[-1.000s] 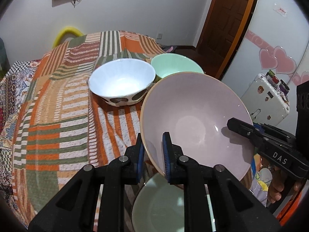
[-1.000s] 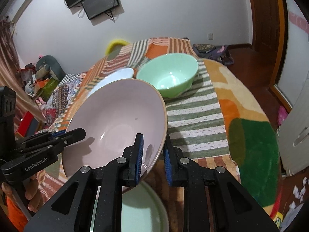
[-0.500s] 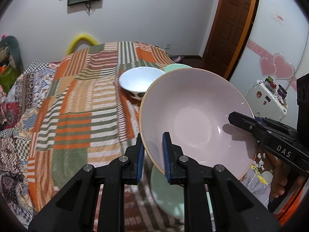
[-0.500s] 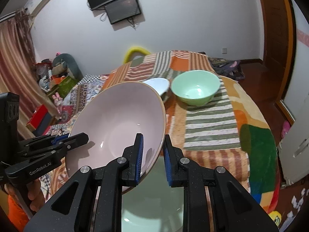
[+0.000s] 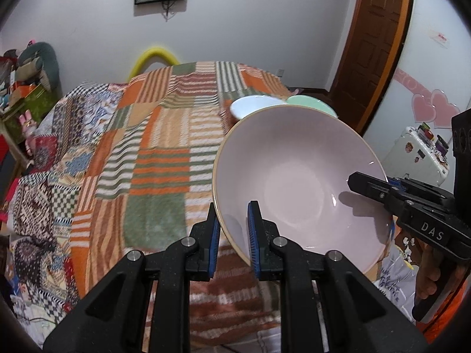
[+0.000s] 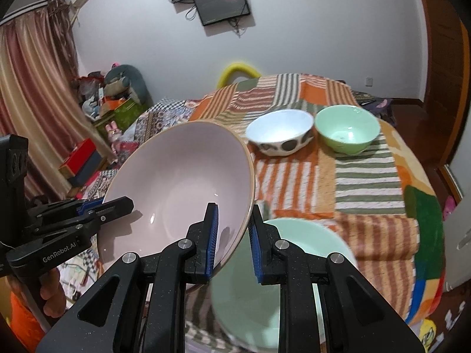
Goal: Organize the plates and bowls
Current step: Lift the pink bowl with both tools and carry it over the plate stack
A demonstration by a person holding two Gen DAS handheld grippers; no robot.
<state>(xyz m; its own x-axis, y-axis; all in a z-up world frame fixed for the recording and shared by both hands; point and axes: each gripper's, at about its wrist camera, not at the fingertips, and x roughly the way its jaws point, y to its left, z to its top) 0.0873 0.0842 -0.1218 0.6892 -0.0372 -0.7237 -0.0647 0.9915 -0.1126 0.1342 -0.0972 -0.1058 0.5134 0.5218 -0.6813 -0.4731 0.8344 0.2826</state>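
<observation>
A large pale pink bowl (image 5: 297,185) is held in the air between both grippers, tilted. My left gripper (image 5: 232,235) is shut on its near-left rim. My right gripper (image 6: 232,238) is shut on the opposite rim of the pink bowl (image 6: 179,188); it shows in the left wrist view (image 5: 371,188) too. Below lies a pale green plate (image 6: 282,279) on the bed. A white bowl with dark spots (image 6: 279,135) and a green bowl (image 6: 347,132) stand side by side farther back; the pink bowl partly hides them in the left wrist view.
The bed carries a striped patchwork blanket (image 5: 164,158). Clutter and boxes (image 6: 88,158) stand at the left by a curtain. A wooden door (image 5: 374,38) and a white case (image 5: 418,156) are at the right. A yellow hoop (image 5: 156,56) stands behind the bed.
Both grippers have lifted the pink bowl up and back from the bed. The white and green bowls now look farther away, and the green plate has dropped lower in view.
</observation>
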